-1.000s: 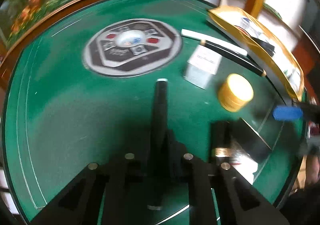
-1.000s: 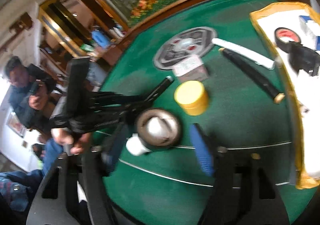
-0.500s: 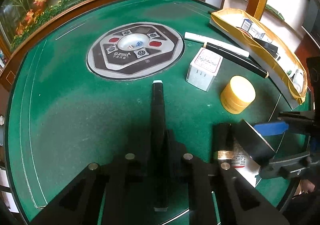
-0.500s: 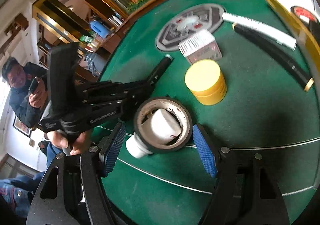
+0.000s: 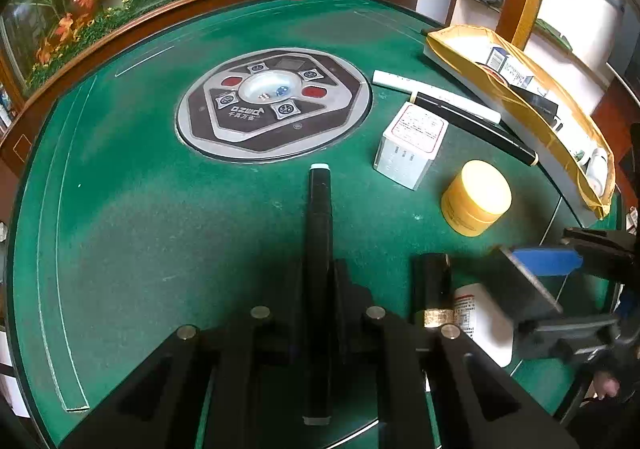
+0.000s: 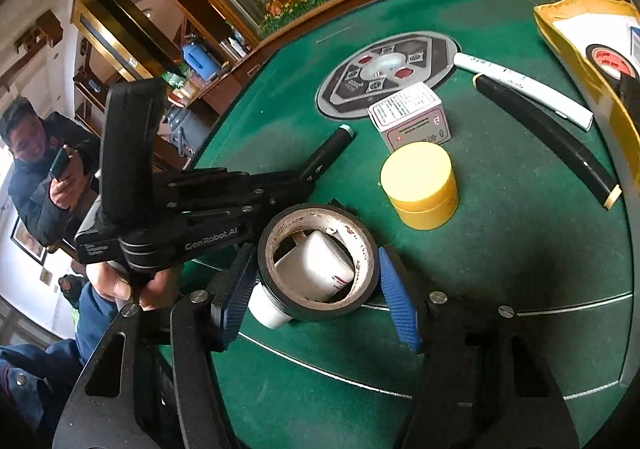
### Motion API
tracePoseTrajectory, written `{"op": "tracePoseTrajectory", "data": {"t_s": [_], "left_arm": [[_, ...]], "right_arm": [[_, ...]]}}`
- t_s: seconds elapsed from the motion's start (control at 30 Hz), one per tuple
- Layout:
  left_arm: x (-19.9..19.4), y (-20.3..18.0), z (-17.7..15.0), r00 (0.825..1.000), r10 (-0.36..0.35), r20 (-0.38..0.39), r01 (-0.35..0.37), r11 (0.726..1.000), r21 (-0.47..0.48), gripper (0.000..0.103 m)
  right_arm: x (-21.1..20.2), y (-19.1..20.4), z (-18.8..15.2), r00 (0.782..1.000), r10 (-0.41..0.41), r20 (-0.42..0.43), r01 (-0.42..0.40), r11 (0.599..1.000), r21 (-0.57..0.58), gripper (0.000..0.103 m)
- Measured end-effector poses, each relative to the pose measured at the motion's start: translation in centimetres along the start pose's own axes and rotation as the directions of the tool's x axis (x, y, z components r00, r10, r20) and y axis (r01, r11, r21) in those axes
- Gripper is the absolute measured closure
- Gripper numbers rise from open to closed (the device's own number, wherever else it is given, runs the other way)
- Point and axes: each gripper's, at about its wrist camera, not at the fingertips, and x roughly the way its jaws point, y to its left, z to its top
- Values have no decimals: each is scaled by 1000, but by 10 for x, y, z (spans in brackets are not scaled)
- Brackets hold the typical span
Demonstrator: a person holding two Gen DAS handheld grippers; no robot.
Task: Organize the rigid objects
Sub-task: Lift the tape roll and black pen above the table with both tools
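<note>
On a round green-felt table (image 5: 120,209) with a wooden rim, the left gripper (image 5: 318,329), its black body lettered "GenRobot.AI" in the right wrist view, is clamped fully closed on a slim black marker pen (image 5: 319,233) whose pale cap points toward the table's centre. There sits a grey-and-black round dice console (image 5: 274,103) with red buttons, marked "ozwc" above small characters too fine to read.

Right of the pen, near the table's near edge, a roll of black tape with a brown cardboard core (image 6: 318,263) leans over a white plastic bottle (image 6: 312,273) lying on its side; the bottle's red label print is illegible. The right gripper (image 6: 316,297) brackets the roll with its blue ribbed pads (image 6: 398,309), its jaws having just been closing; they sit at the roll's sides, and firm contact cannot be confirmed.

Farther in stand a squat yellow round jar (image 6: 420,185) and a white cardboard box with a red-bordered label (image 6: 408,115), its text unreadable. Beyond them lie a long black tube with a gold end (image 6: 548,139) and a white marker (image 6: 524,89), side by side. At the table's right edge a yellow-lined tray (image 6: 572,49) holds another black tape roll (image 6: 612,63) and small boxes.

At far left of the right wrist view, a seated person (image 6: 36,165) holds a phone.
</note>
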Motion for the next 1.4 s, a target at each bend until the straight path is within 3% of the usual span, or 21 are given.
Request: {"op": "tracePoseTrajectory", "data": {"t_s": [0.23,0.67,1.0,1.13,1.4], "left_arm": [[-6,-5,1,1000,0,26,0,1000,7,89],[-24,-14,7,993,53,108,-54,998,9,89],[-27,-12,10,991,82,102,-82,997,2,88],[-22,10,8,999,-42,29,43,998,-48,87],[-9,7,5,997,-77,-21,76,996,-40,85]], "right_arm": [[-24,-6,2,995,-35,91,36,999,-6,42],[-35,-9,-2,992,-52,117,51,999,7,42],[-45,-10,-2,989,-52,138,51,999,12,42],[-49,-12,-4,989,-52,139,49,999,21,42],[-49,-14,-6,990,-33,139,29,999,26,42]]}}
